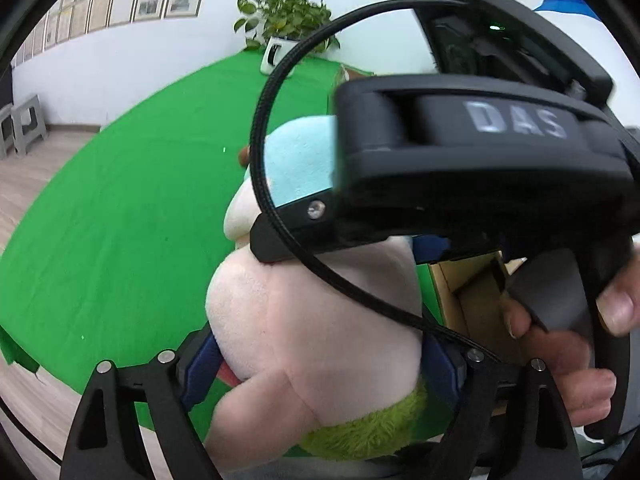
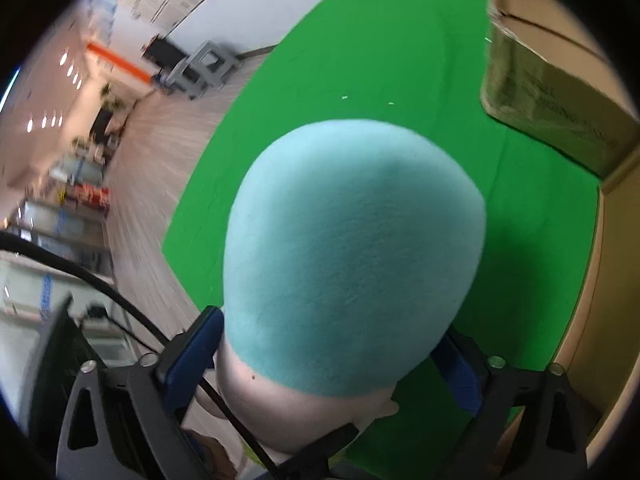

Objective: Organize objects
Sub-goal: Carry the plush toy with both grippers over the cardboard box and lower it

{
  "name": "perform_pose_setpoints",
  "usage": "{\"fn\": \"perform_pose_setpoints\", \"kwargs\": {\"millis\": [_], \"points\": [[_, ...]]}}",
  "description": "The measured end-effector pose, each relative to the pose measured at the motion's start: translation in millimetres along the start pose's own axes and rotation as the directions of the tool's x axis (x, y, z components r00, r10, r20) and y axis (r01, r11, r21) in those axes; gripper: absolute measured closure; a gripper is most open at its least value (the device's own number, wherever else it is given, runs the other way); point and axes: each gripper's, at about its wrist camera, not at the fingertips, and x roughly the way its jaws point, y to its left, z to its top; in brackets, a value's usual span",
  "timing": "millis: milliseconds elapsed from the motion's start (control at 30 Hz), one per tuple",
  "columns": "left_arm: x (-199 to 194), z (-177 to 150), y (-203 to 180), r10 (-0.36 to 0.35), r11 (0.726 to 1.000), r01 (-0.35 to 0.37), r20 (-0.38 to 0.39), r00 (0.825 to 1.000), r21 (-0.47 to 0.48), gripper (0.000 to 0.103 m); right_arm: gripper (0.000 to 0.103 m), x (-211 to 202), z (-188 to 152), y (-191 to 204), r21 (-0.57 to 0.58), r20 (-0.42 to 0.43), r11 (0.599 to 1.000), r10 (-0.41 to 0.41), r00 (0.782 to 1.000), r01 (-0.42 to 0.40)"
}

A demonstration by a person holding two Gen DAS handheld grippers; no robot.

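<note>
A plush toy [image 1: 316, 332] with a pale pink body, a light blue cap and a green fuzzy patch is held above the green table. My left gripper [image 1: 320, 364] is shut on its pink body, blue pads pressing both sides. My right gripper [image 2: 332, 356] is shut on the toy's light blue head [image 2: 352, 248]. The right gripper's black body [image 1: 480, 160], marked DAS, shows in the left wrist view, with a hand on its trigger. The toy's face is hidden.
A green cloth [image 1: 140, 200] covers the table. An open cardboard box [image 2: 560, 100] stands at the right, its flap [image 2: 592, 300] close to the toy; it also shows in the left wrist view [image 1: 468, 292]. A potted plant [image 1: 288, 16] stands at the far edge.
</note>
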Motion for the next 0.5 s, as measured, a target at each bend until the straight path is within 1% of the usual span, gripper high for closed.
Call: {"fn": "perform_pose_setpoints", "kwargs": {"millis": [133, 167, 267, 333, 400, 433, 500], "points": [[1, 4, -8, 0.008, 1.000, -0.008, 0.009, 1.000, -0.006, 0.022, 0.013, 0, 3, 1, -0.024, 0.010, 1.000, 0.001, 1.000, 0.000], [1, 5, -13, 0.013, 1.000, -0.013, 0.009, 1.000, 0.000, 0.023, 0.016, -4, 0, 1, -0.023, 0.016, 1.000, 0.002, 1.000, -0.001], [-6, -2, -21, 0.036, 0.999, -0.036, 0.015, 0.999, 0.021, 0.028, 0.021, -6, 0, 2, -0.036, 0.036, 0.999, 0.005, 0.999, -0.004], [-19, -10, -9, 0.055, 0.998, -0.057, 0.034, 0.998, 0.040, 0.029, 0.023, -8, 0, 4, -0.041, 0.053, 0.999, 0.014, 0.998, -0.012], [-31, -7, -8, 0.063, 0.997, -0.066, 0.067, 0.996, 0.049, 0.030, 0.025, -19, 0, 5, -0.051, 0.088, 0.998, 0.027, 0.996, -0.023], [-36, -2, -13, 0.068, 0.996, -0.073, 0.088, 0.994, 0.057, 0.030, 0.025, -26, 2, 10, -0.066, 0.112, 0.998, 0.029, 0.993, -0.022], [-46, 19, -28, 0.079, 0.993, -0.091, 0.135, 0.988, 0.082, 0.031, 0.026, -45, 6, 19, -0.102, 0.180, 0.995, 0.039, 0.983, -0.020]]}}
